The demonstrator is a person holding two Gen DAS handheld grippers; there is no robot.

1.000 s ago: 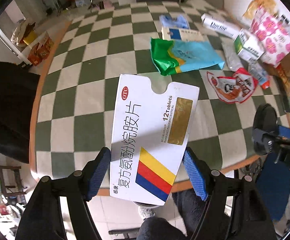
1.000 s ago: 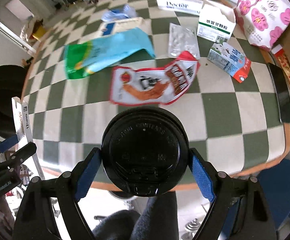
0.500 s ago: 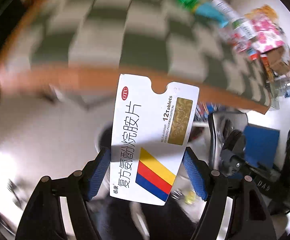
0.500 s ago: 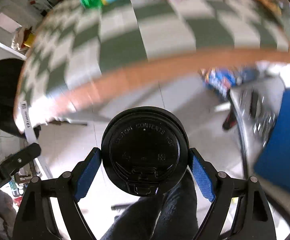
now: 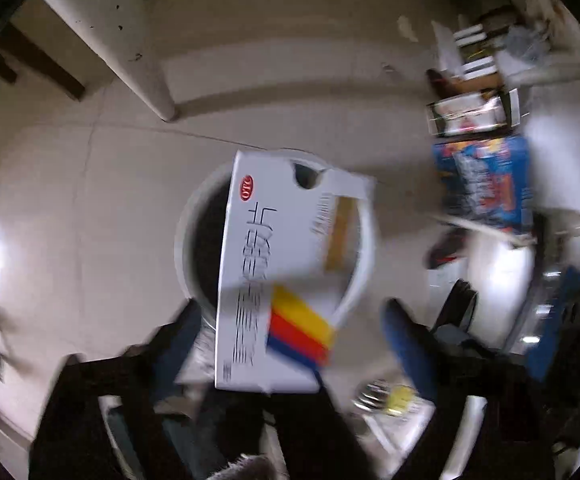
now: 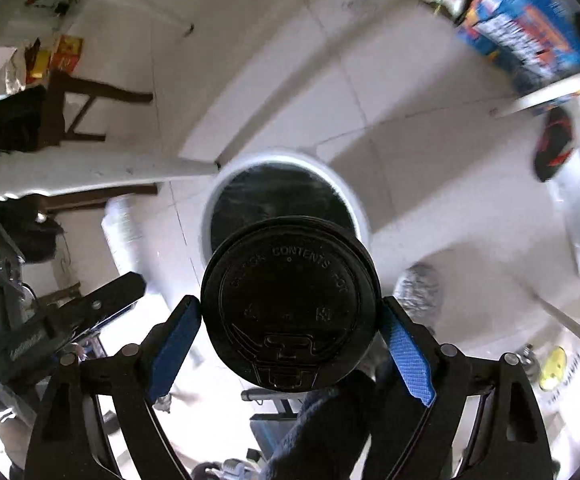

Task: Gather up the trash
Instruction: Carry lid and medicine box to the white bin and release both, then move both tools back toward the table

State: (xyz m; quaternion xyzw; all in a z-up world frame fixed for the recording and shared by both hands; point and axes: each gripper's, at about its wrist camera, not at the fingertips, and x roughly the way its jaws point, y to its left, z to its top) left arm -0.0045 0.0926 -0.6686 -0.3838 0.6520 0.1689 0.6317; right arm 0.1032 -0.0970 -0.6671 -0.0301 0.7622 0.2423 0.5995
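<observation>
— Pale floor tiles filled both views, with the white-rimmed bin (image 5: 364,264) straight below. Where was the box?

— My left gripper (image 5: 290,332) had just been spreading its jaws; the white medicine box (image 5: 273,264) sat loose between the pads, over the bin's mouth.

— And the right?

— My right gripper (image 6: 290,328) was clamped on the black-lidded cup (image 6: 290,308), above the bin's near rim.

Your medicine box (image 5: 273,264) is motion-blurred and hides most of the bin's (image 5: 364,264) opening; the cup lid (image 6: 290,308) hides its cup.
</observation>
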